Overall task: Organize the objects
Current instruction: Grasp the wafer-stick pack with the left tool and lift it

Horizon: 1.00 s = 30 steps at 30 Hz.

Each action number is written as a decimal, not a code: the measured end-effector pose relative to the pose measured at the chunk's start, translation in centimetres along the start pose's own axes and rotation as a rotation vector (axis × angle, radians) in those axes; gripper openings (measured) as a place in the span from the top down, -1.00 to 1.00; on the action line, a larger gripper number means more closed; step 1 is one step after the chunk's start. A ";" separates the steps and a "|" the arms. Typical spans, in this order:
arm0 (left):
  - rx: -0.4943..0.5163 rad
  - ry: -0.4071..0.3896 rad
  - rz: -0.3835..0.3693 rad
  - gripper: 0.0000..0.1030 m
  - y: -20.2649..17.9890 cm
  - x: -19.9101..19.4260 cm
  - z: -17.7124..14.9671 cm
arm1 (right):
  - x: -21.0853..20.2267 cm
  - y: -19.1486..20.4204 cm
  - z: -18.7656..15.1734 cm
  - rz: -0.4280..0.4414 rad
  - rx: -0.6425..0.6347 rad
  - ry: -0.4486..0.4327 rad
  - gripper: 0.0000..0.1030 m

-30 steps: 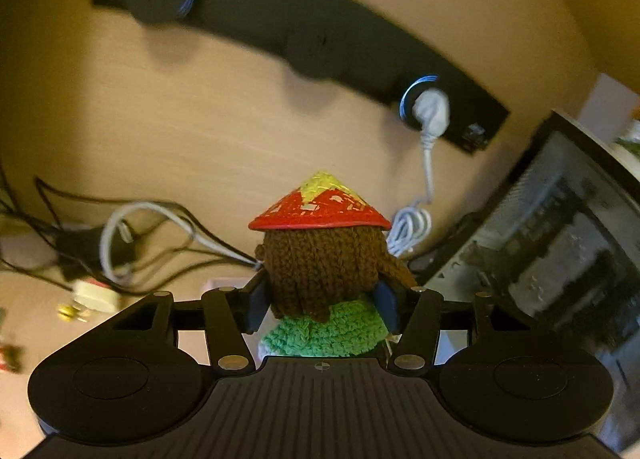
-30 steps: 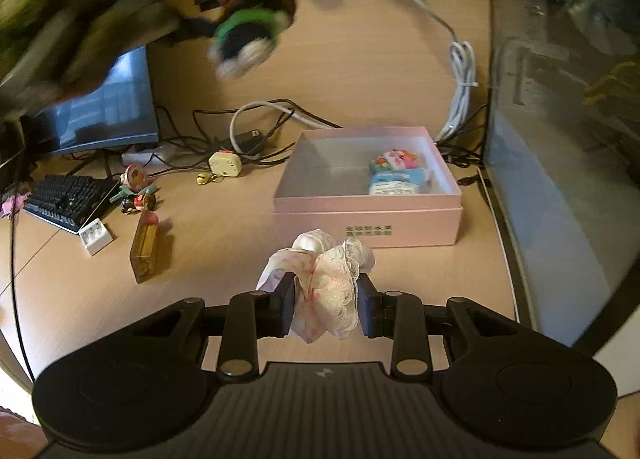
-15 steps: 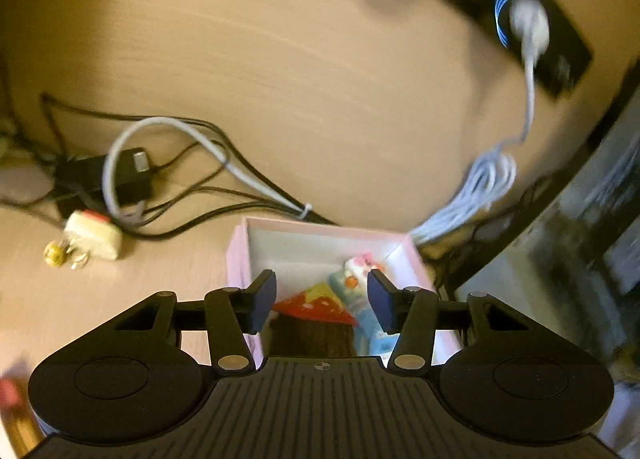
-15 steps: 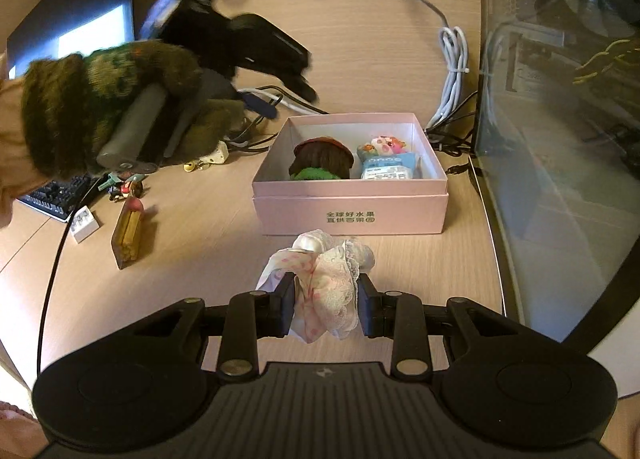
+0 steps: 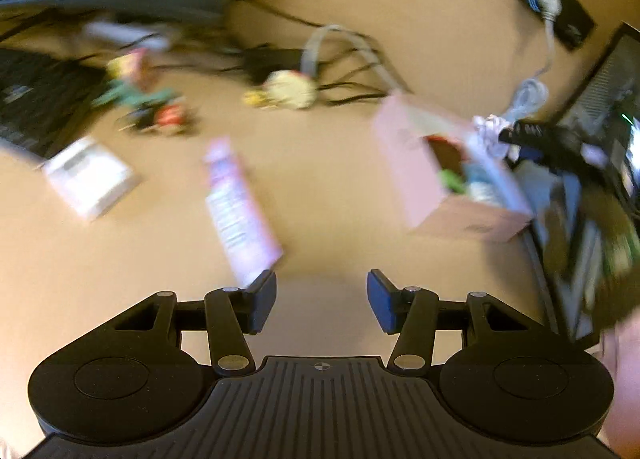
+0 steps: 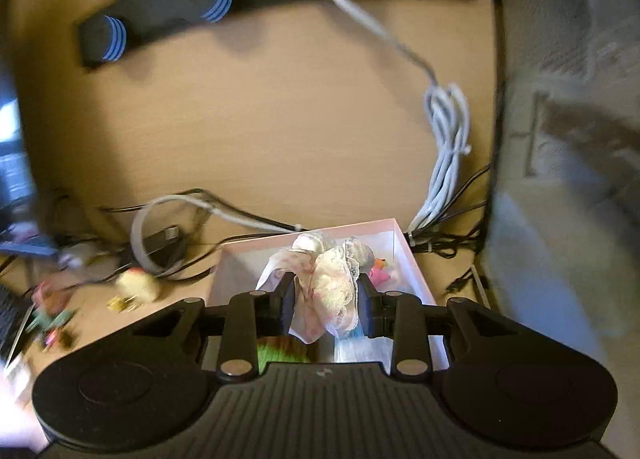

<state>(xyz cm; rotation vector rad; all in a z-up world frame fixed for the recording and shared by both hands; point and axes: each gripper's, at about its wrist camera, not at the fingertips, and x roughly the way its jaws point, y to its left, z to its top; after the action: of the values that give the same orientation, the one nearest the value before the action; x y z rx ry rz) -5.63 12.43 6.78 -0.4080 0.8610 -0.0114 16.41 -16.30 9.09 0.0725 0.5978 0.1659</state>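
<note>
The pink box [image 6: 412, 259] is now holding the knitted doll [image 6: 280, 353], so the left gripper [image 5: 322, 299] is swinging away at 9 o'clock, jaws wide and empty, while the right gripper [image 6: 324, 299] is hovering over it clamping the lace cloth [image 6: 324, 287].

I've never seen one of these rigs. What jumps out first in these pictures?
Probably the frilly lace cloth pinched in the right tool, hanging just over the open pink box that already holds a few small toys. The left tool is open and empty above the desk, with a blurred pale tube lying just ahead of it.
</note>
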 end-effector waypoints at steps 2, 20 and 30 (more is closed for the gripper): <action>-0.047 -0.007 0.040 -0.06 2.1 -1.3 -0.9 | 3.3 0.4 0.8 -0.038 0.004 0.041 0.41; -0.280 -0.140 0.110 -0.04 5.4 1.0 3.6 | -5.1 1.9 -1.8 0.045 -0.019 0.063 -0.60; -0.034 -0.095 0.109 0.14 0.4 5.8 5.2 | -11.8 3.0 -9.4 0.109 -0.076 0.164 -0.60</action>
<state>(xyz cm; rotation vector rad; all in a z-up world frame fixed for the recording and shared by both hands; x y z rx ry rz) 1.99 13.60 5.39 -0.3902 0.7892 0.1232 1.14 -15.18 8.24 0.0182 0.7507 0.3022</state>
